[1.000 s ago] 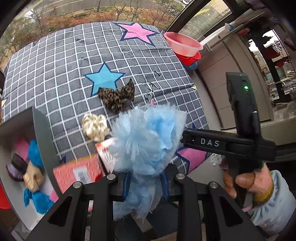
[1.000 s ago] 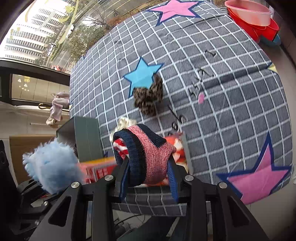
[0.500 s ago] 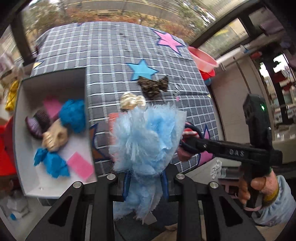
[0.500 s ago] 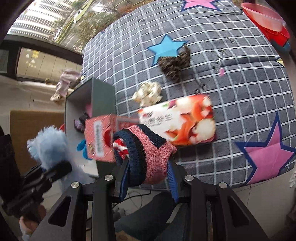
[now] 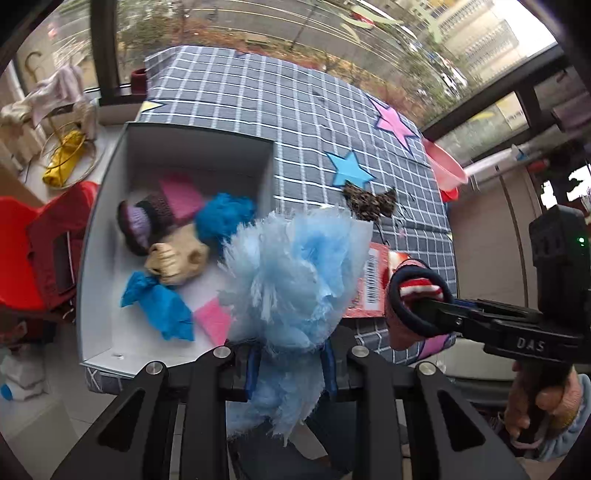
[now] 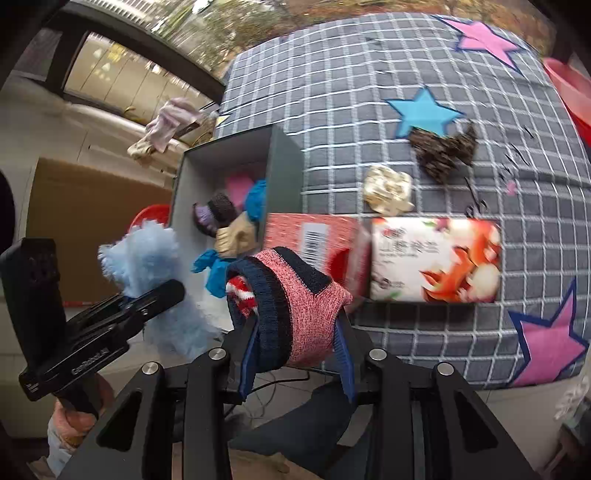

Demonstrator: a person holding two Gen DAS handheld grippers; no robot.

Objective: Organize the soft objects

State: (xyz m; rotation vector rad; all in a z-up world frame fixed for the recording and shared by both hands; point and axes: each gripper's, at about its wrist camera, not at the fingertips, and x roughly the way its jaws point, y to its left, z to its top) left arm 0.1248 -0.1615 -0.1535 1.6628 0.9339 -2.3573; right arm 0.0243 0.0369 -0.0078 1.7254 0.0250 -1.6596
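White letters "DAS" are legible on the side of the black hand-held right gripper (image 5: 424, 317), seen at the right of the left wrist view. A white label strip on the side of the black left gripper (image 6: 155, 299) carries print too blurred to read. The red cardboard box (image 6: 314, 236) bears a barcode, digits illegible. The white and orange tissue pack (image 6: 436, 258) shows printed characters that cannot be made out.

Home, prob a flat high up: star-patterned cloth (image 5: 236, 96) on table, big windows (image 5: 280, 26) over street, clothes (image 6: 170, 122) on sill
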